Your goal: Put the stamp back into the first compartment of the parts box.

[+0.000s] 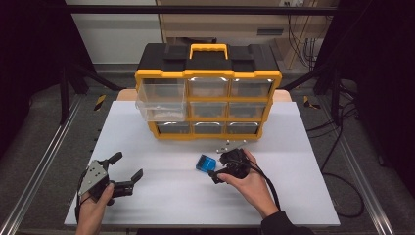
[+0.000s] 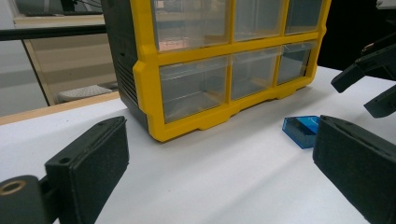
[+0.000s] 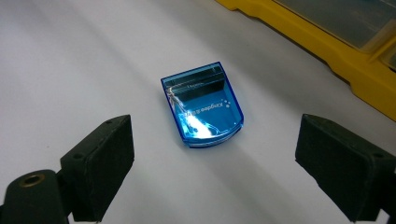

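Item: small blue box (image 3: 203, 106), clear blue plastic with pale lettering on its lid. It lies flat on the white counter (image 1: 166, 196), just in front of the organizer and toward its right half. In the right gripper view it sits between the two black jaws and a little ahead of them, touching neither. In the left gripper view its corner shows beside the right-hand jaw (image 2: 301, 130).

Item: right gripper (image 1: 219, 170), held in the person's right hand (image 1: 249, 183). Its jaws are spread wide, one on each side of the blue box, with counter showing between each pad and the box. In the high view the gripper tips are just beside the box at its near right edge.

Item: left gripper (image 1: 128, 169), held in the person's left hand (image 1: 93, 210) at the near left of the counter, well apart from the box. Its jaws are spread and hold nothing. A grey plate sits on its top.

Item: organizer (image 1: 208, 93), yellow frame, black top with a yellow handle, three rows of three clear drawers. It stands upright at the far middle of the counter. The middle-left drawer (image 1: 159, 110) is pulled out toward the front.

Item: small pale parts (image 1: 230, 143), lying on the counter between the organizer and the right gripper; too small to tell what they are.
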### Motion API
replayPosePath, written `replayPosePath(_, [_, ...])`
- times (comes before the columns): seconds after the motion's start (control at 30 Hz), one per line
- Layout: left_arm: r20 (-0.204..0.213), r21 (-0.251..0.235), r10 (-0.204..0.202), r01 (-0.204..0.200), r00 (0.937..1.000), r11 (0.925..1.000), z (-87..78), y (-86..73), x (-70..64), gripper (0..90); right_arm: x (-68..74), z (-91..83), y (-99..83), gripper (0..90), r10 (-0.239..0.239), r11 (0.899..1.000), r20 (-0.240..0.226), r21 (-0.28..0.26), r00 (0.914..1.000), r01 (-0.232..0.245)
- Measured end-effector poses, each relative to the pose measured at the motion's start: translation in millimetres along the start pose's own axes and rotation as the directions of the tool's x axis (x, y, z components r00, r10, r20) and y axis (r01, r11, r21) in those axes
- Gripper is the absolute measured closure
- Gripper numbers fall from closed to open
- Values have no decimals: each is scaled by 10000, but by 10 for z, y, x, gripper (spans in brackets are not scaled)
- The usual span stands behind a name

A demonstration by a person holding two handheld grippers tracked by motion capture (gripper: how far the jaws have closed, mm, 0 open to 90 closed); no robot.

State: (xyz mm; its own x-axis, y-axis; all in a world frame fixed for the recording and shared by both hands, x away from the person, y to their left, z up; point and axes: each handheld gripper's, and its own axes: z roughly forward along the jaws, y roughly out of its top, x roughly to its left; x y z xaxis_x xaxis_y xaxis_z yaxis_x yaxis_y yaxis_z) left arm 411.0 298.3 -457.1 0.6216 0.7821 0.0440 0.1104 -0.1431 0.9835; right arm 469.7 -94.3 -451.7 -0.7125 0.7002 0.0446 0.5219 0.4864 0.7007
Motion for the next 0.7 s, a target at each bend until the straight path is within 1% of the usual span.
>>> replayPosePath(0.1, [26,39,31,-31,10000,10000,1,-3,-4,33,10,35,22,125,53,10000,-156,63,9999,-52])
replayPosePath(0.17, [31,29,64,-64,10000,10000,2,-1,-9,33,20,66,36,127,86,9997,-242,223,9997,-80])
replayPosePath(0.23, [30,51,79,-79,10000,10000,9,-4,-13,33,21,104,45,135,-26,9997,-267,247,9996,32])
replayPosePath(0.27, [20,57,93,-93,10000,9999,10,-4,-13,33,32,121,55,138,21,9995,-309,300,9995,-12])
replayPosePath(0.33, [13,59,63,-63,10000,10000,8,-4,-9,33,44,144,67,142,-46,9994,-373,338,9993,59])
replayPosePath(0.37, [12,72,50,-50,10000,10000,7,-6,-6,33,60,153,78,144,46,9991,-374,425,9993,-30])
replayPosePath(0.4, [15,80,40,-40,10000,10000,7,-7,-5,33,64,170,85,145,-102,9989,-424,450,9990,121])
replayPosePath(0.47, [71,97,-14,14,10000,10000,12,-11,-3,33,69,197,93,145,-200,9985,-446,506,9988,223])
replayPosePath(0.6, [128,114,36,-38,9999,9999,12,-10,-12,35,82,251,120,145,-267,9970,-461,707,9986,299])
replayPosePath(0.7, [128,142,40,-42,9999,9999,14,-12,-13,35,98,273,137,145,-290,9967,-490,740,9984,326])
